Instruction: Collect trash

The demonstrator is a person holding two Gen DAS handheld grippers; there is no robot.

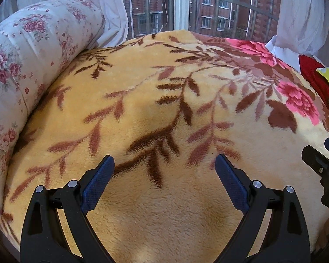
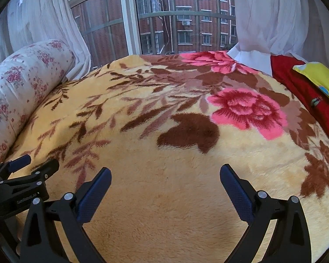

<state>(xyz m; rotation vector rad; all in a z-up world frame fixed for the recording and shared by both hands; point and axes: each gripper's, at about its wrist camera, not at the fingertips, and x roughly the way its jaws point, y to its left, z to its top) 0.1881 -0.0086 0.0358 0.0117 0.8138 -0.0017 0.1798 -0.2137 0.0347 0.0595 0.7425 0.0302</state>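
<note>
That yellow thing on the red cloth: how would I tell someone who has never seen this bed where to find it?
Start at the big plush tan blanket with pink roses covering the bed, and follow it to its right edge, where a red cloth lies below the white curtain. On that red cloth rests the flat bright yellow cushion-like piece, the only yellow item there, with small blue and orange marks.
</note>
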